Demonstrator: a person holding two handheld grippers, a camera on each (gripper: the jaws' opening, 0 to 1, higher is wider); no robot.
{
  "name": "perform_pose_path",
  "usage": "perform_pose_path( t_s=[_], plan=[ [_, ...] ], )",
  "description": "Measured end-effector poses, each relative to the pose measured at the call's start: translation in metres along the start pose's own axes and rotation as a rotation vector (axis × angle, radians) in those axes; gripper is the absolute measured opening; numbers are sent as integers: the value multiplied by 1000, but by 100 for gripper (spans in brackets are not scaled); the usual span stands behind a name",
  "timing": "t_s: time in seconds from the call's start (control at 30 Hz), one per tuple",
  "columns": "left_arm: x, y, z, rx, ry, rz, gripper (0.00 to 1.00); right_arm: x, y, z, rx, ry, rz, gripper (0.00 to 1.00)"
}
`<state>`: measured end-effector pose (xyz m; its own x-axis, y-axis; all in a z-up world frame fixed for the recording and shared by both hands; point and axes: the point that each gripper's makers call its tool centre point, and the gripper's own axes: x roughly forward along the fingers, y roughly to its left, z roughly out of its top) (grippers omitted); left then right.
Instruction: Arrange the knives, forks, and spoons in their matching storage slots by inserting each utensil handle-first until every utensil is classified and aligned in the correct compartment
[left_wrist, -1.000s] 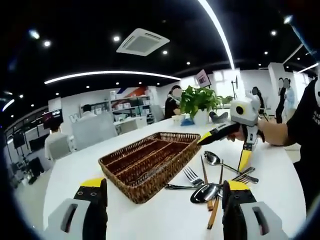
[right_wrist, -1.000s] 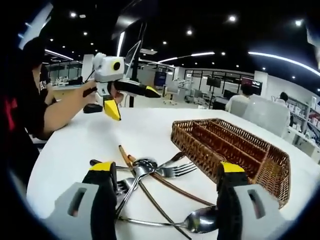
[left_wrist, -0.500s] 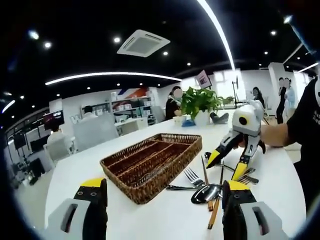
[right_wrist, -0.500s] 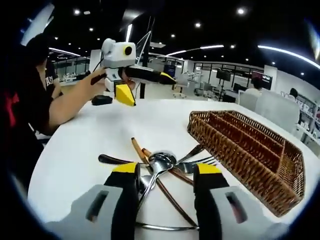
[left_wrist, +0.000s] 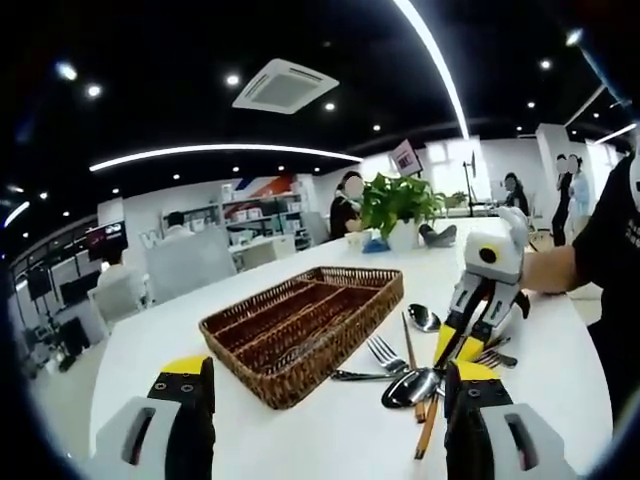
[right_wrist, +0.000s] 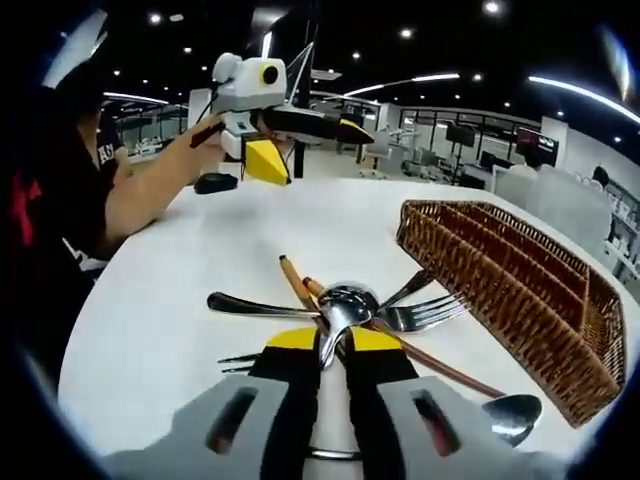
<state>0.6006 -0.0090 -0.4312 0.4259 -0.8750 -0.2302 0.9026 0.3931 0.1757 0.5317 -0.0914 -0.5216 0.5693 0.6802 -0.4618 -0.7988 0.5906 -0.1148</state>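
right gripper (right_wrist: 333, 345): jaws nearly closed, pinching a spoon (right_wrist: 345, 304) by its handle in the utensil pile
left gripper (left_wrist: 325, 385): jaws wide apart, holding nothing, raised off the table (left_wrist: 340, 430)
basket (left_wrist: 300, 325): ahead of left gripper, right of right gripper

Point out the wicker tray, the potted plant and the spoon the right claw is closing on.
wicker tray (left_wrist: 283, 372), left gripper view, near rim.
potted plant (left_wrist: 398, 200), left gripper view, leaves.
spoon (right_wrist: 347, 299), right gripper view, bowl.

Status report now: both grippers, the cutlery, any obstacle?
Right gripper shut on spoon in the cutlery pile. Left gripper open, holding nothing. Wicker tray has no utensils in it. Forks and other handles cross around that spoon.
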Motion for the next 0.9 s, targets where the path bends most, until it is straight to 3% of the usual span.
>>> perform_pose_path(
  t_s=[0.73, 0.9],
  plan=[
    [0, 0, -1, 11, 6, 1, 100, 2, -4, -2, 80, -2, -2, 2],
    [0, -1, -1, 14, 5, -2, 100, 3, -5, -2, 81, -11, -3, 6]
  ],
)
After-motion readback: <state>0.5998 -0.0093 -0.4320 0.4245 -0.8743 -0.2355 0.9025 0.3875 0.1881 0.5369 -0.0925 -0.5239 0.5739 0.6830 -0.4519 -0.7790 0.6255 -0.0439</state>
